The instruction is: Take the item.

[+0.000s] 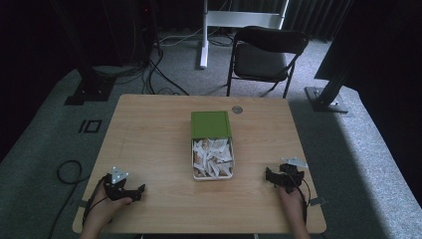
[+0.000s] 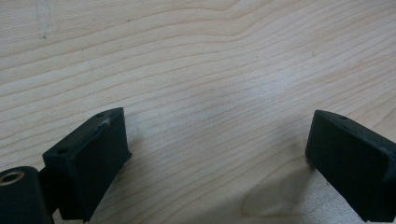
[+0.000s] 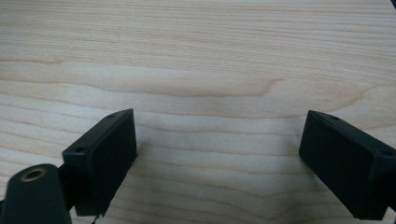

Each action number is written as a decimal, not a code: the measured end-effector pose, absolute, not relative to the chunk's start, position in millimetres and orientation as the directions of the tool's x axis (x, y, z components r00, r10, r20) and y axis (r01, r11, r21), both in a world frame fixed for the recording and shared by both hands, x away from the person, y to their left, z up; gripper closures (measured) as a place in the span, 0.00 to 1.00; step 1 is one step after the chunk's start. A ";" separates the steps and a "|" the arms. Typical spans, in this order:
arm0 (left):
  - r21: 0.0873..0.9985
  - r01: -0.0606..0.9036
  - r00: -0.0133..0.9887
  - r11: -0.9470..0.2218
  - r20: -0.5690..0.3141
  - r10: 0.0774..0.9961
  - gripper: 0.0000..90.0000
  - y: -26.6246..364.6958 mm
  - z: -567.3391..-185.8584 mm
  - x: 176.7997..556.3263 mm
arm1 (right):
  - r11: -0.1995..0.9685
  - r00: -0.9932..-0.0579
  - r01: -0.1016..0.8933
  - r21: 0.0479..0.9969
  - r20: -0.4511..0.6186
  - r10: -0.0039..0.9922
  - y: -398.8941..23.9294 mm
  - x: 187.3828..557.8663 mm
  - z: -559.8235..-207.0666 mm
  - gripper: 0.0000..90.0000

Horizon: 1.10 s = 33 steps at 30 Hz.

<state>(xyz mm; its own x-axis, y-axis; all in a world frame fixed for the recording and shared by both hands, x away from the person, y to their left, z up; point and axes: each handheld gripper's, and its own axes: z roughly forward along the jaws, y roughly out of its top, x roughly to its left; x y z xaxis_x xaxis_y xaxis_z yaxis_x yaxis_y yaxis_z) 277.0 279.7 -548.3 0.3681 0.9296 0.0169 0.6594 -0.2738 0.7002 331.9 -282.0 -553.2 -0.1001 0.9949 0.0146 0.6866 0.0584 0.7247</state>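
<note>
Wooden table [image 1: 149, 144] takes up most of the high view, with a folding chair [image 1: 266, 52] on the carpet beyond its far edge. At the table's centre stands an open box [image 1: 213, 158] packed with white paper-wrapped pieces, its green lid [image 1: 211, 124] lying flat at the far end and touching it. Both tools rest well apart from the box, near the person's edge. The left gripper [image 1: 128, 191] sits at the near left, its jaws spread wide over bare wood; the right gripper [image 1: 276, 178] sits at the near right, equally spread and empty. The likely step is reaching for the box. To do it well, each gripper should approach level from its own side, staying open until the jaws bracket a wall or the lid.
</note>
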 end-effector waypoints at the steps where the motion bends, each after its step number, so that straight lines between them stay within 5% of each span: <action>1: 0.700 0.660 0.366 -0.272 0.017 0.930 0.07 279.6 -548.3 276.4 | 0.058 -0.100 0.686 0.725 0.015 0.995 -281.9 331.9 -553.2 0.12; 33: 0.740 0.566 0.469 -0.364 0.075 0.880 0.07 275.3 -519.7 275.7 | 0.058 -0.100 0.687 0.725 0.015 0.995 -281.9 332.0 -553.1 0.12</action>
